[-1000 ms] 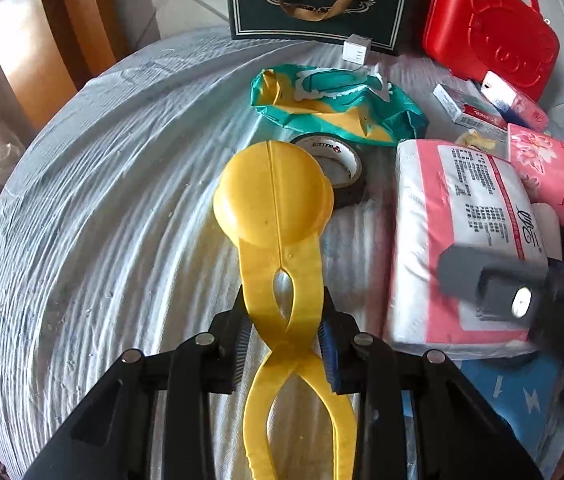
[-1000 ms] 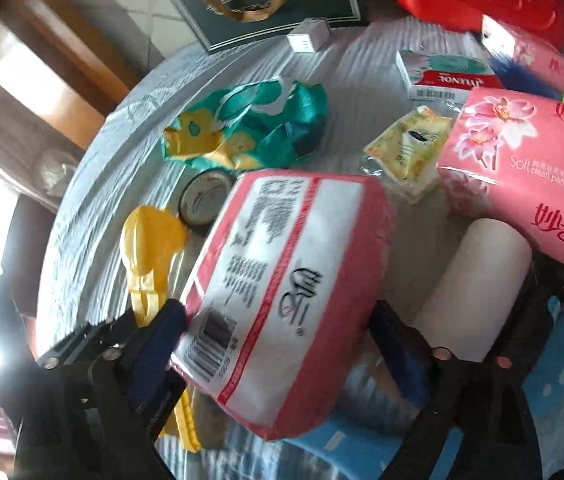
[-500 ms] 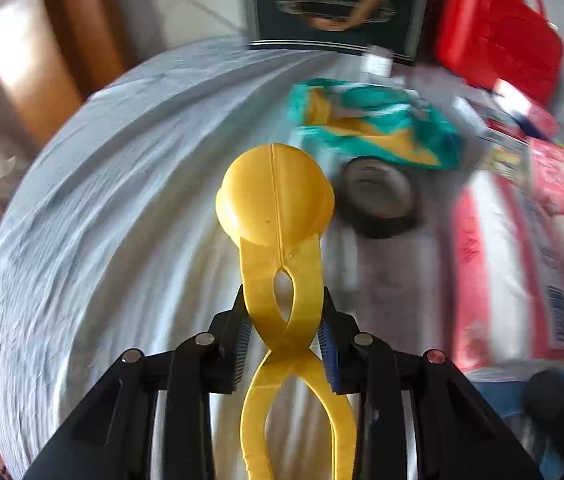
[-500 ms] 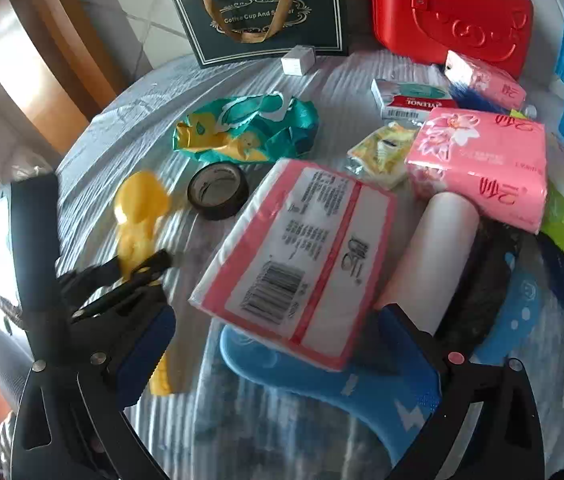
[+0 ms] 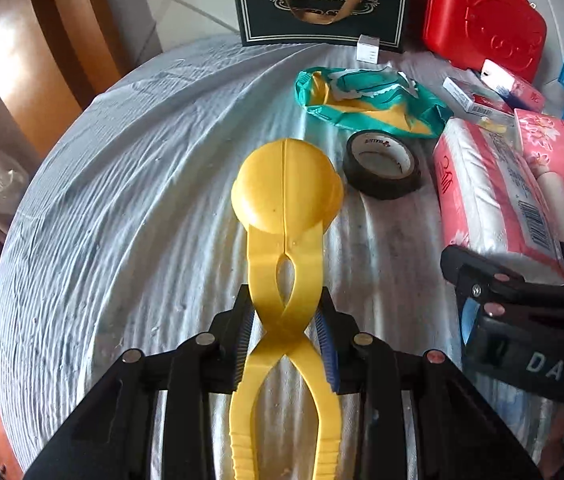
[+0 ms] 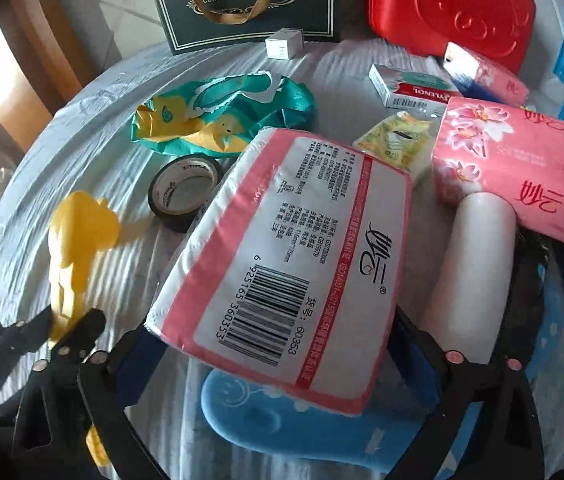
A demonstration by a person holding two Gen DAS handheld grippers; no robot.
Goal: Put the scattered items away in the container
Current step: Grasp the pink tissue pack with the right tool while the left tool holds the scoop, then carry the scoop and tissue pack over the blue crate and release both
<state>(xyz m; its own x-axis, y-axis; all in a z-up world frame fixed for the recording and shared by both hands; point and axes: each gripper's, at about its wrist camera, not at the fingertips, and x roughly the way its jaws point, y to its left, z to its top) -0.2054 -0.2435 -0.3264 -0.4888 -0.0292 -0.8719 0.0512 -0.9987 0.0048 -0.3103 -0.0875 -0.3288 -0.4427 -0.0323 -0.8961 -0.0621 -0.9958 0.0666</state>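
Crowding tissue pack (image 6: 282,264): tape roll (image 6: 186,192), slipper (image 6: 302,424)

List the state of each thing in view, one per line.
Left gripper: shut on the yellow tongs.
Right gripper: wide apart around the tissue pack; grip unclear.
Tape roll: lying flat.
Gift bag: upright.
Red case: closed.
Green wrapper: torn, crumpled.
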